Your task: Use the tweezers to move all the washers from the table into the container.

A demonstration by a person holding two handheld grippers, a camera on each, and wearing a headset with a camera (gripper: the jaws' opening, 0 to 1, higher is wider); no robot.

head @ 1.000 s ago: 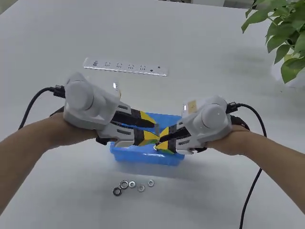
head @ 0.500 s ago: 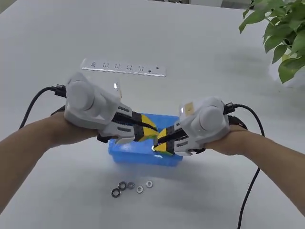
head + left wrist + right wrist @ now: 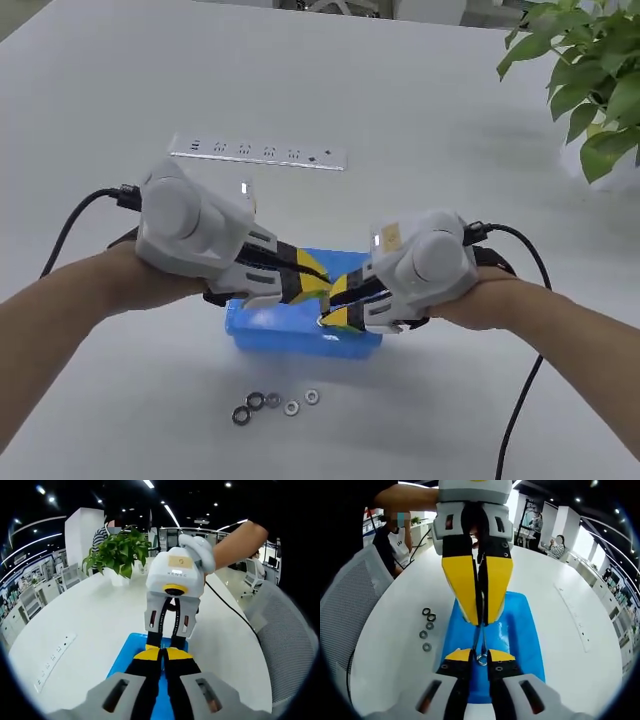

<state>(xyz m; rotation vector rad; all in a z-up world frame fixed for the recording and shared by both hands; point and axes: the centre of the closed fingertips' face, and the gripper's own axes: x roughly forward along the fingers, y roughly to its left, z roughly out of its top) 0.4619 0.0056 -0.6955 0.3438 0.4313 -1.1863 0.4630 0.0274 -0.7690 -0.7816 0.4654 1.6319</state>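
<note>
Right gripper view, nearest first: my right gripper point(image 3: 480, 655) has its yellow-tipped jaws drawn close with a narrow gap. In that gap sit the tips of the tweezers point(image 3: 481, 639) and one washer point(image 3: 481, 660) caught at their end. I cannot tell whether the jaws actually press on them.

The tweezers run straight up into the left gripper point(image 3: 479, 621), which faces mine. Its yellow jaws are closed together on the tweezers' upper part. All of this hangs over the blue container point(image 3: 520, 630), so the carried washer is above its floor.

Five loose washers point(image 3: 426, 625) lie in a small cluster on the white table point(image 3: 570, 675), just beside the container's long side and apart from it. In the head view they sit on the near side of the box.

Left gripper view shows a pale yellow label point(image 3: 179, 562) on the right gripper's white body — a round logo and a line of small letters I cannot read with certainty.

Past the container lies a white power strip point(image 3: 258, 153), its markings too small to read, and a leafy plant point(image 3: 590, 70) stands at the far right — well clear of the work. Black cables point(image 3: 70, 225) trail from both grippers.
</note>
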